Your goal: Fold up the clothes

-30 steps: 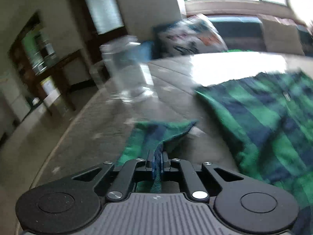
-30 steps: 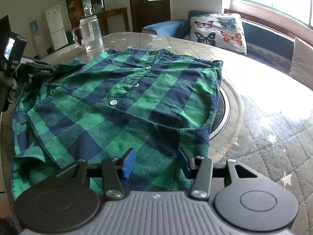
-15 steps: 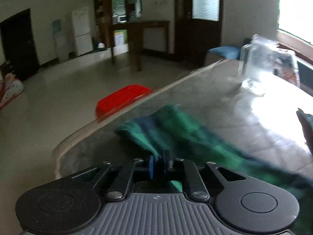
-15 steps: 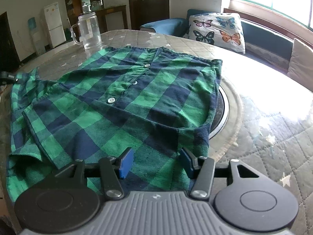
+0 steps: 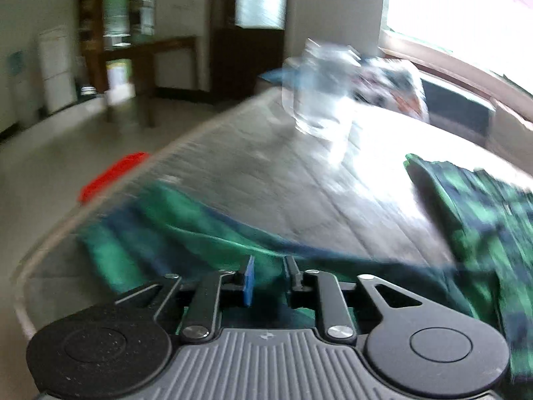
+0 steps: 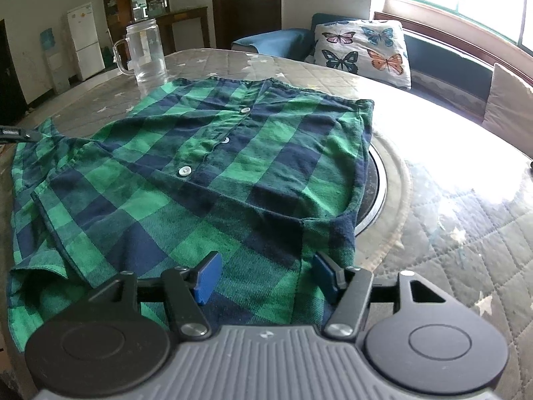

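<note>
A green and navy plaid shirt (image 6: pixel 206 173) lies buttoned and spread flat on the quilted table (image 6: pixel 466 233). My right gripper (image 6: pixel 266 275) hovers over its near edge, jaws opening, wide apart, with cloth beneath them and nothing pinched. In the blurred left wrist view one sleeve (image 5: pixel 173 220) stretches toward the table's rim. My left gripper (image 5: pixel 270 275) sits at that sleeve, jaws opening, a gap between the pads with green cloth showing in it. The shirt's body (image 5: pixel 483 206) is to the right. A dark tip of the left gripper (image 6: pixel 13 132) shows at the sleeve's end.
A clear glass jug (image 6: pixel 148 53) with a handle stands beyond the shirt's far corner, also blurred as the jug (image 5: pixel 321 96). A round metal inset (image 6: pixel 376 180) lies partly under the shirt. A butterfly cushion (image 6: pixel 363 50) rests on the bench behind. A red object (image 5: pixel 113 173) is on the floor beyond the table's rim.
The left gripper swung outward with the sleeve toward the table's rim, then its shut jaws parted. The right gripper stayed put while its jaws widened. The sleeve now lies spread to the left.
</note>
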Action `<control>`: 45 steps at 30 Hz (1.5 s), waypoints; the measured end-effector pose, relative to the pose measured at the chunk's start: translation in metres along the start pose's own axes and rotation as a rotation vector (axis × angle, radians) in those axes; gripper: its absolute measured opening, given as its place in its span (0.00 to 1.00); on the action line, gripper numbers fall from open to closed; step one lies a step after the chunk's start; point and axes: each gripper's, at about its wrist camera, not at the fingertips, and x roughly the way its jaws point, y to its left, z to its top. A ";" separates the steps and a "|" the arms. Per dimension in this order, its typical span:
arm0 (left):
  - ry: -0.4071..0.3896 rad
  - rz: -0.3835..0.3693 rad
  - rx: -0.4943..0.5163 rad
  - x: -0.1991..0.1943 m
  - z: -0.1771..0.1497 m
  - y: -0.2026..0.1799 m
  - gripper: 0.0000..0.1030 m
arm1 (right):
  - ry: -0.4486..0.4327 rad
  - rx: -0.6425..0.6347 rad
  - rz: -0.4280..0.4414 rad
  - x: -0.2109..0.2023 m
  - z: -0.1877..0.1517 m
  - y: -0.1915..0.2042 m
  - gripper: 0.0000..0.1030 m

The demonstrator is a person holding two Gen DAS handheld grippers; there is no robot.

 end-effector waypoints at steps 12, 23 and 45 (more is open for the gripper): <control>-0.044 0.200 0.047 0.037 0.021 0.035 0.45 | 0.012 0.007 -0.011 0.001 0.001 0.001 0.61; -0.057 0.257 -0.064 -0.004 0.003 0.072 0.55 | -0.046 -0.155 0.070 -0.021 0.031 0.057 0.62; -0.066 0.190 -0.205 -0.052 -0.026 0.112 0.54 | -0.087 -0.646 0.283 0.047 0.049 0.300 0.62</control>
